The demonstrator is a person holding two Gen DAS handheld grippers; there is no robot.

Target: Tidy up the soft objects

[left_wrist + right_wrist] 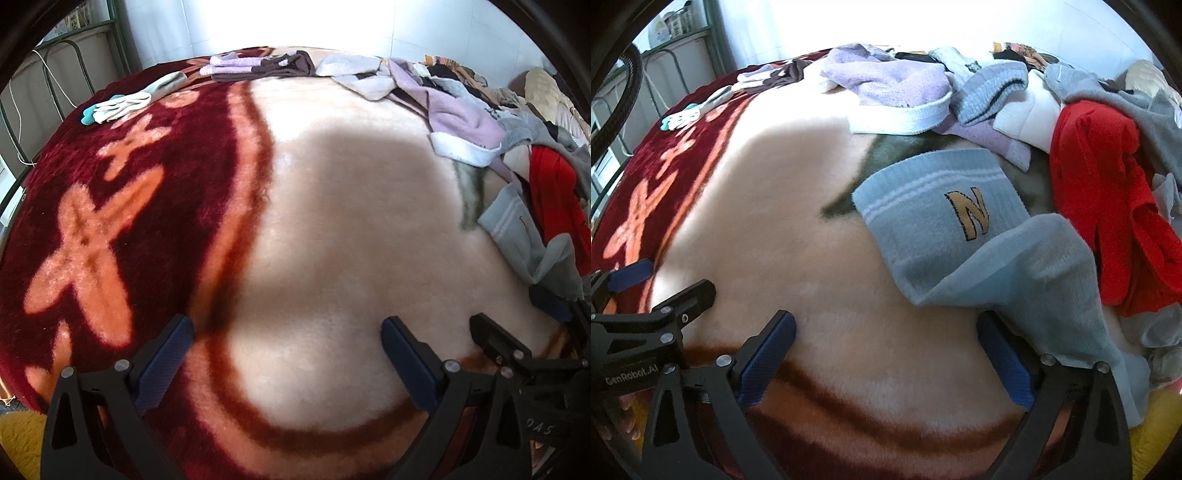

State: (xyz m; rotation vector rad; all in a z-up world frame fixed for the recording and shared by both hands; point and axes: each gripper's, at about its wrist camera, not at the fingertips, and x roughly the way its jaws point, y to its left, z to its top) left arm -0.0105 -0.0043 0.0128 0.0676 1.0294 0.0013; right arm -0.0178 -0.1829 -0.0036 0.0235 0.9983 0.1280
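A light blue sock (945,229) with a gold N lies on the plush blanket (798,206), just ahead and right of my right gripper (886,332), which is open with nothing between its fingers; the sock's foot drapes over the right finger (1004,358). The same sock (517,229) shows at the right in the left wrist view. My left gripper (288,339) is open above bare cream blanket (332,221). A jumbled heap holds a lilac sock (905,88), a grey-blue sock (990,88) and red cloth (1108,192). Paired socks (118,103) and folded lilac-brown ones (255,66) lie at the far edge.
The other gripper's black frame (517,354) sits at the lower right of the left wrist view, and the left one (646,325) at the lower left of the right wrist view. A metal rack (683,44) stands beyond the bed's left edge. White tiled wall behind.
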